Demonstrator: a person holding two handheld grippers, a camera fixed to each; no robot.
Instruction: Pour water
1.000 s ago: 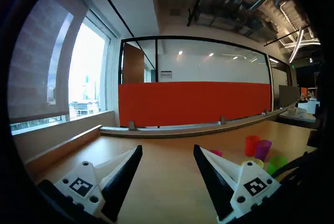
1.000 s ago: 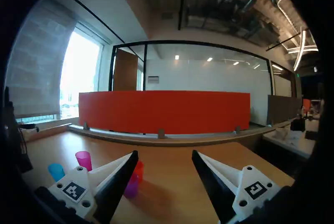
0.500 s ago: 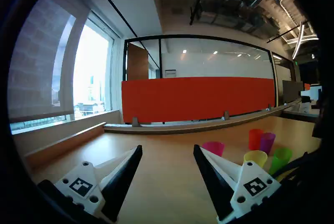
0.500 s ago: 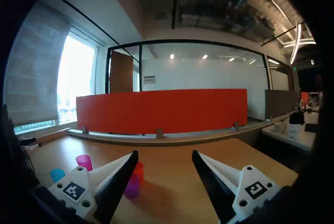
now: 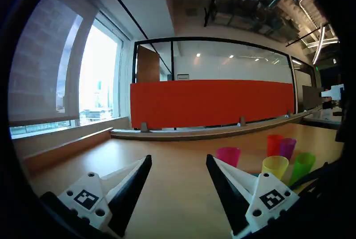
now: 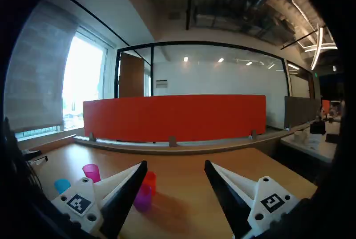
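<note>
Several plastic cups stand on the wooden table. In the left gripper view a pink cup, a yellow cup, a red cup, a purple cup and a green cup sit to the right, beyond my left gripper, which is open and holds nothing. In the right gripper view a pink cup, a blue cup, a red cup and a purple cup sit at the lower left, partly behind the left finger of my right gripper, also open with nothing in it.
The wooden table ends at a raised ledge with an orange divider panel behind it. A bright window is on the left. Another desk with objects on it stands to the right.
The left gripper's view has shifted so the cups appear higher and more fully in sight, the pink and yellow ones especially. The right gripper has barely moved. Both stay open.
</note>
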